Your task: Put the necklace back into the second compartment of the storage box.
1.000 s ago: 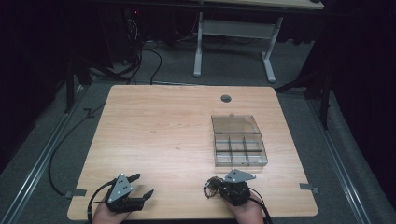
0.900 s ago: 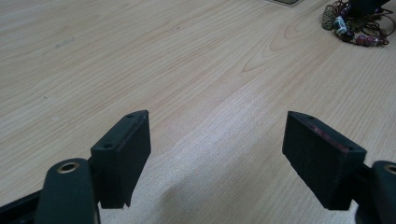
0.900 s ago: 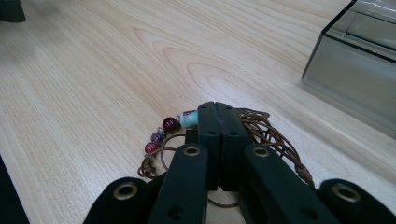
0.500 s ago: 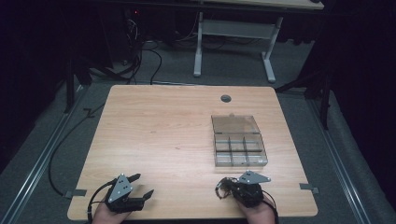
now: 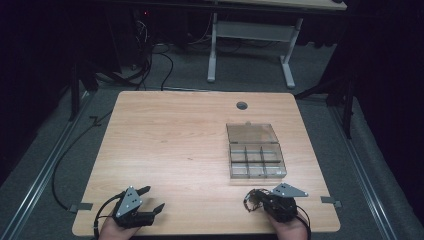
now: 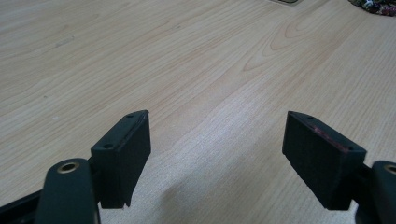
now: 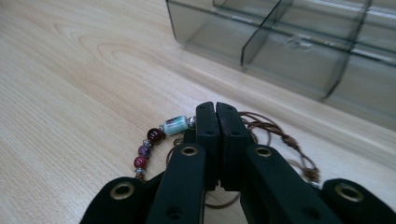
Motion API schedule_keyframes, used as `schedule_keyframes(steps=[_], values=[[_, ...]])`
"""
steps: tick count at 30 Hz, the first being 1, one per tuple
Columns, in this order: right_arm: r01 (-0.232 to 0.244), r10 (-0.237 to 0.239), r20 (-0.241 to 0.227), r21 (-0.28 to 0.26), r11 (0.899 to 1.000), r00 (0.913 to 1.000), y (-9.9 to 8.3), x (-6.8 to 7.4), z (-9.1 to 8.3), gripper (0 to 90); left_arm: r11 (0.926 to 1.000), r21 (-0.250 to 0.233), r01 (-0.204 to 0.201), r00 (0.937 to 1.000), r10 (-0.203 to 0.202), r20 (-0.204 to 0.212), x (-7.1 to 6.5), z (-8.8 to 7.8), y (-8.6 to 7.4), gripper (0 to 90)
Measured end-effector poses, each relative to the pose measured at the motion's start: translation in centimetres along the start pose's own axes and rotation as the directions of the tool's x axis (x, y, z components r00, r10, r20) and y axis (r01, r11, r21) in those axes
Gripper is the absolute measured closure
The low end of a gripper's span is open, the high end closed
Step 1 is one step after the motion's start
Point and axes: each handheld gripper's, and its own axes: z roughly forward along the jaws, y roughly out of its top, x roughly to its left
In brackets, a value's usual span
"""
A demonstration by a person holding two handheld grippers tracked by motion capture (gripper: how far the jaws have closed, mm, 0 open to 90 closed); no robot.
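Clear compartment box point(image 5: 255, 152) sits on the counter point(image 5: 175, 150), lid open behind it; visible compartments look empty. Right hand-held gripper point(image 7: 215, 116), just in front of the box, is pressed together, pinching a beaded bracelet point(image 7: 156, 135). Left hand-held gripper point(image 6: 217, 149), well left of the box, is spread above bare wood.

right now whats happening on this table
A person sits at a wooden table with a two-jaw gripper in each hand. The right gripper has its jaws shut on a beaded bracelet with a brown cord, down at the table's near edge. Just beyond it sits a clear compartment box with its lid open; the sections in view look empty. The left gripper rests open near the other corner, holding nothing.
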Motion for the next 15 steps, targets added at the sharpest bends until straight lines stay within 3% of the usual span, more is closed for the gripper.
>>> schedule_keyframes(steps=[6, 15], values=[[-0.027, 0.027, 0.008, 0.004, 1.0, 0.9996, -0.6, -0.8, -0.8, 90.0, 1.0, 0.007, -0.004, 1.0, 0.004, 0.003, 0.0, 0.0, 0.0, 24.0], [0.018, -0.018, -0.017, 0.033, 0.999, 0.9997, 0.0, 0.5, 1.1, 90.0, 0.9999, 0.009, -0.005, 1.0, 0.005, 0.005, 0.0, 0.1, 0.0, 24.1]])
